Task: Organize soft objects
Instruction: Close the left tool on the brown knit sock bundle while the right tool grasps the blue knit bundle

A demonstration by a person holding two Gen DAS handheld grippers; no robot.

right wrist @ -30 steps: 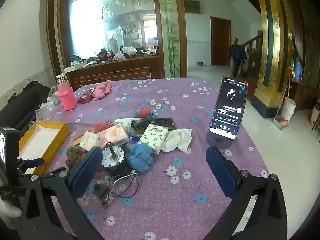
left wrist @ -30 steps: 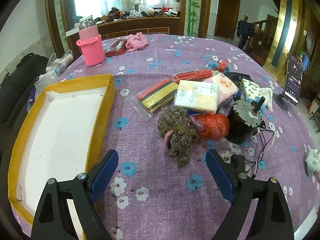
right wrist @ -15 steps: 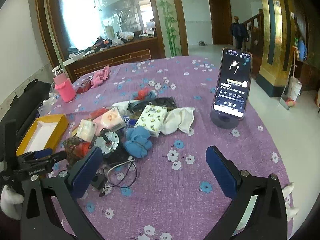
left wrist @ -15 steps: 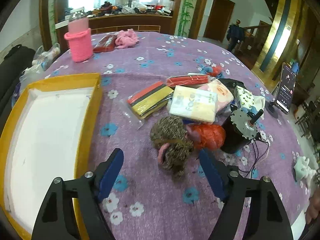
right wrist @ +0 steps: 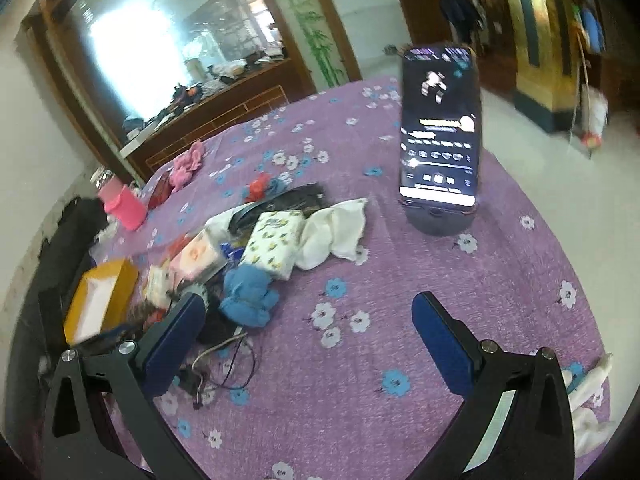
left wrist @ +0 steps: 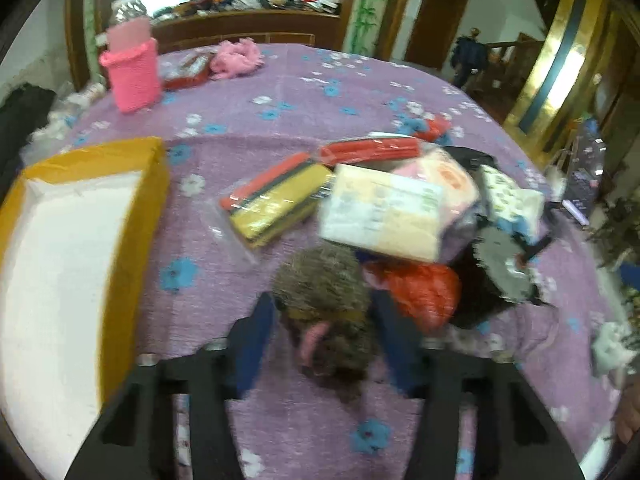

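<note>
Two blue pads of the left gripper (left wrist: 324,336) bracket the brown knitted bundle (left wrist: 324,300), and the jaws have just been closing around it; blur hides whether the pads press yet, looks like touching on both sides, so clamp not confirmed. Bundle lies straight ahead of that gripper, between the fingers, long axis running along the pointing line toward the camera. Left hand is the near one. Right gripper (right wrist: 312,340) hangs wide apart over bare purple cloth (right wrist: 400,280), nothing between its fingers, pile off to its left. Orange mesh ball (left wrist: 420,292) sits just beside the right-hand pad, touching the bundle — snag risk. Tissue pack (left wrist: 380,216) overlaps just ahead. Yellow tray (left wrist: 132,240) lies to the gripper's left, empty, likely drop spot. Black motor (left wrist: 500,276) with wires farther right.
</note>
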